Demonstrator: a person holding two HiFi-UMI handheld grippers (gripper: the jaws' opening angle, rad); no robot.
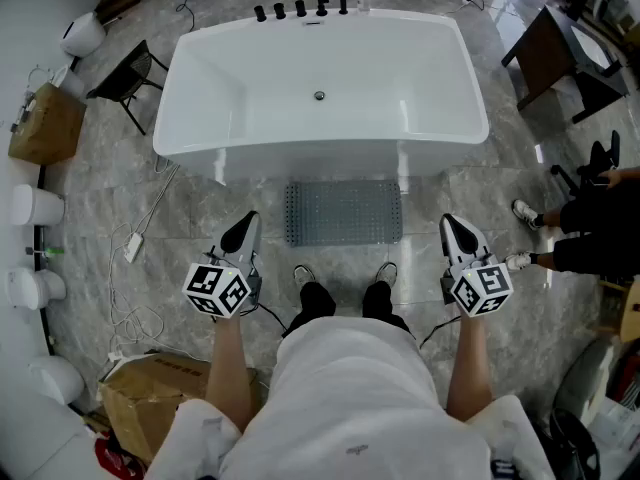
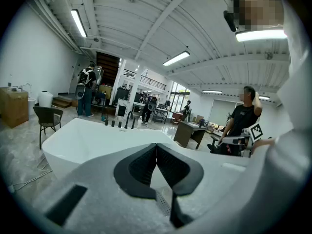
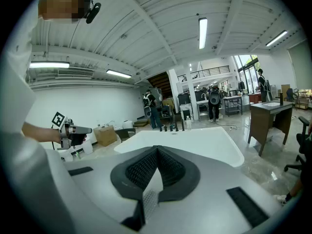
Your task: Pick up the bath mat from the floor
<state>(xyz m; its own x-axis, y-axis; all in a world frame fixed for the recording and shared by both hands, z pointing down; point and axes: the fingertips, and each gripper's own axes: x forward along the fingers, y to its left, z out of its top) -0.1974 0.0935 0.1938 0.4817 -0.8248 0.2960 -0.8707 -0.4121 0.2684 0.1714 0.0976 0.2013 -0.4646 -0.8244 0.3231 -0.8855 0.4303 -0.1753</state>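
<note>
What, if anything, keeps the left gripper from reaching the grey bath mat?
Probably nothing, so likely yes: the bath mat lies uncovered, and the left gripper, jaws shut, hangs beside it, higher up.

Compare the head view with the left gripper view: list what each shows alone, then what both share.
Head view only: the grey bath mat lying flat on the floor in front of the white bathtub, and the person's feet just behind it. Left gripper view only: the ceiling strip lights, people standing far behind the tub, and the fingers of the left gripper pressed together on nothing. Both: the bathtub and its black taps.
</note>
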